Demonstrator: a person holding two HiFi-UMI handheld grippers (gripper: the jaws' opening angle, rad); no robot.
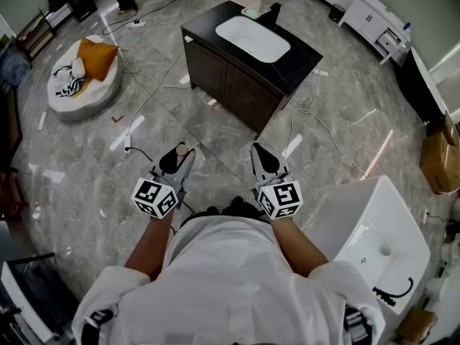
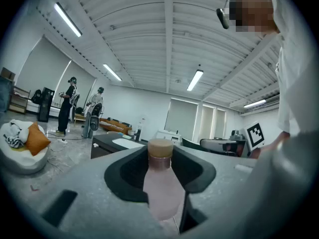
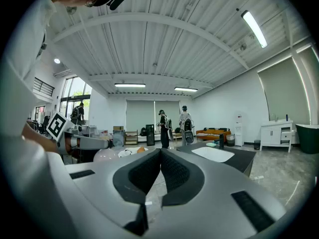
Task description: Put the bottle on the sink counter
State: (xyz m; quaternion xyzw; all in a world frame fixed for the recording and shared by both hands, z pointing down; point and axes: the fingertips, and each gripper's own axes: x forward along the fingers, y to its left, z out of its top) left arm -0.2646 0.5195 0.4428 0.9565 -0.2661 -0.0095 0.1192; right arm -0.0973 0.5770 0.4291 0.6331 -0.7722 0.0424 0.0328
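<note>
A pale pink bottle [image 2: 160, 185] with a brown cap [image 1: 182, 150] stands upright between the jaws of my left gripper [image 1: 180, 158], which is shut on it. In the head view only the cap shows above the jaws. My right gripper [image 1: 258, 152] is level beside it, to the right, and its jaws [image 3: 160, 153] are shut with nothing between them. The sink counter [image 1: 302, 57], a dark cabinet with a black top and a white basin, stands some way ahead across the grey floor. It shows in the left gripper view [image 2: 107, 142] and the right gripper view [image 3: 249, 158] too.
A round white pouf with an orange cushion [image 1: 83, 77] lies far left. Cables [image 1: 147, 110] trail over the floor before the counter. A white basin unit [image 1: 381, 236] stands close at my right, with a cardboard box [image 1: 438, 160] beyond. Two people [image 3: 174, 126] stand far off.
</note>
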